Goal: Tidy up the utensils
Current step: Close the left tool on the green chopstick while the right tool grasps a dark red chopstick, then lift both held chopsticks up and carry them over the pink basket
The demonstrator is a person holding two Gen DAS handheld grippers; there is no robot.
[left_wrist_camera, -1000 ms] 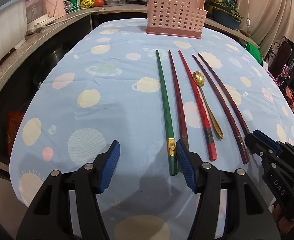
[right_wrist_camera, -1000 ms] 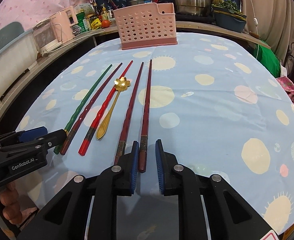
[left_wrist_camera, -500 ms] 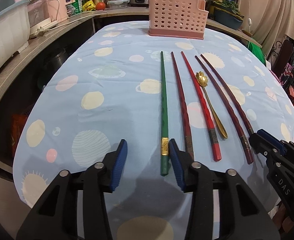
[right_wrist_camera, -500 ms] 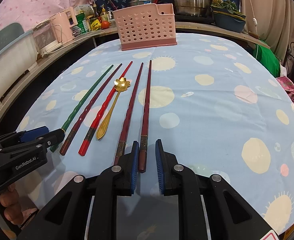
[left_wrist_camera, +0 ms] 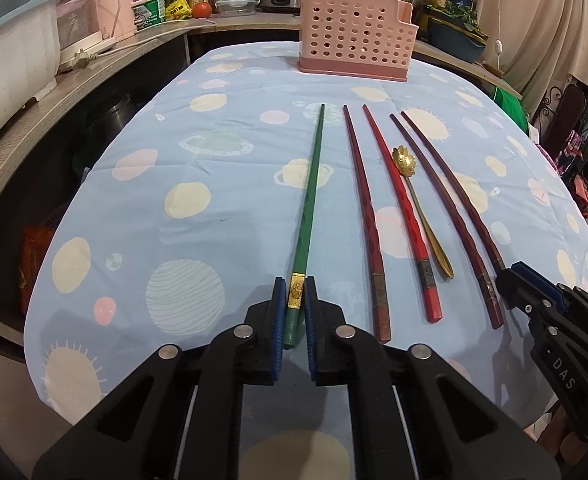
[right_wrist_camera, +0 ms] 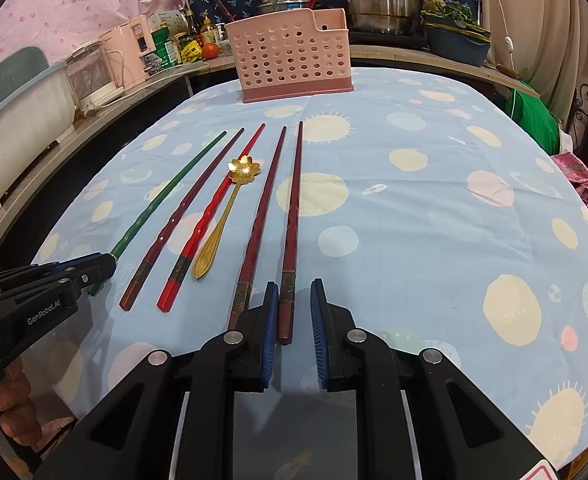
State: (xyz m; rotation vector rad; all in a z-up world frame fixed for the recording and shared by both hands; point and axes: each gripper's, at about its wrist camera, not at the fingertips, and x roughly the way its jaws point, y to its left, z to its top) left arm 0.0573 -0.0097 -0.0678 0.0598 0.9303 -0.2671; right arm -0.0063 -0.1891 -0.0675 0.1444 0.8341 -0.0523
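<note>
**Both claws at the chopstick butts**

The left gripper (left_wrist_camera: 294, 306) has its pads pressed onto the green chopstick (left_wrist_camera: 310, 196) at its gold band, near the table's near edge. The right gripper (right_wrist_camera: 291, 307) stands partly open around the rightmost dark red chopstick (right_wrist_camera: 291, 224), gaps either side. The sticks look light, stiff and slick, likely to pivot; gripping the thicker butt suits. The pink holder (left_wrist_camera: 354, 36) waits at the far edge.

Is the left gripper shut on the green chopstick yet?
Shut. The left gripper has both blue pads against the green chopstick at its gold band; the chopstick looks flat on the tablecloth.
</note>
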